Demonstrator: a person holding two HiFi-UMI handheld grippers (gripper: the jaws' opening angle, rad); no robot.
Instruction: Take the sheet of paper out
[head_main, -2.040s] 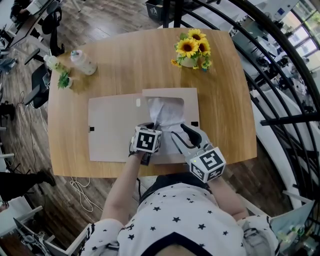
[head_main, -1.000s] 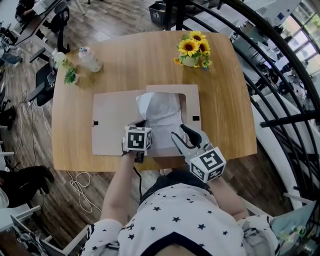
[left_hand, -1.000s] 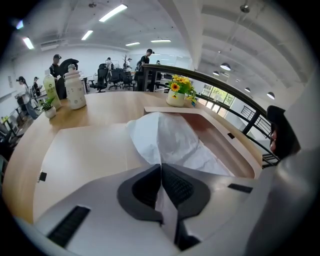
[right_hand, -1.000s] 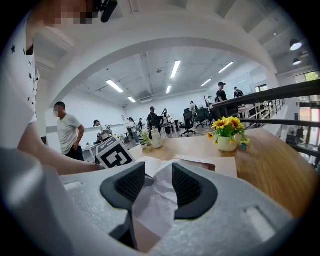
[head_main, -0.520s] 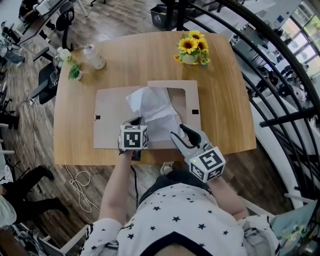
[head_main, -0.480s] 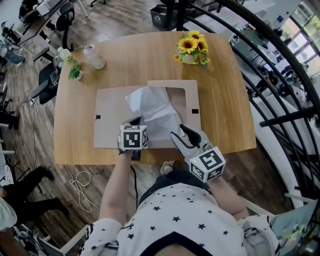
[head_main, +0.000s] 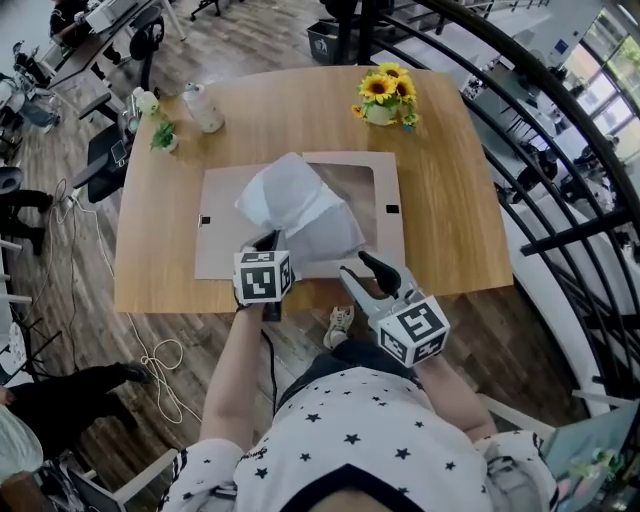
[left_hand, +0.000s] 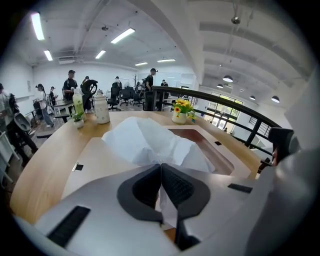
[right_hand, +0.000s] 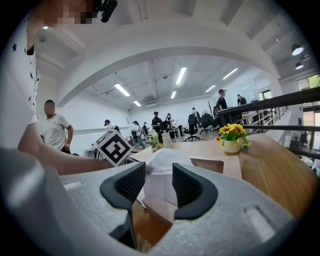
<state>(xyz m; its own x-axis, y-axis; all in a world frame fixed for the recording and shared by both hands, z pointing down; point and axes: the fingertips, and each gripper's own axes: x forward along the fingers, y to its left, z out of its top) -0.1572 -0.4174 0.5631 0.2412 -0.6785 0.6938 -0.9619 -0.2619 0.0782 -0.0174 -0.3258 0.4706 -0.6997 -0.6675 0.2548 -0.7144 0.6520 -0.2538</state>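
The near edge of the paper (head_main: 296, 208) is lost behind the left gripper (head_main: 270, 241) and its marker cube from the head view, and I cannot tell whether any of the sheet sits inside the cardboard (head_main: 226, 222) beneath it. The paper's crumpled bulk also covers the left part of the cardboard's window, and the person's body cuts off the table's (head_main: 445, 200) near side. In the left gripper view the jaws are clenched together on a fold of the paper, with white showing in the seam between the pads. The sheet billows up from there, lifted off the cardboard and leaning to the left of the window. The right gripper (head_main: 357, 266) hangs just off the table's near edge, its jaws standing apart with nothing pressed between them; through the gap its own view shows the paper and a corner of cardboard farther off. The cardboard lies flat in the middle of the table. Sunflowers (head_main: 385, 94) in a small pot stand at the far side, well apart from it, and a bottle (head_main: 205, 108) and a little plant (head_main: 163, 135) stand at the far left corner. A black railing curves past on the right, and people show in the room beyond.
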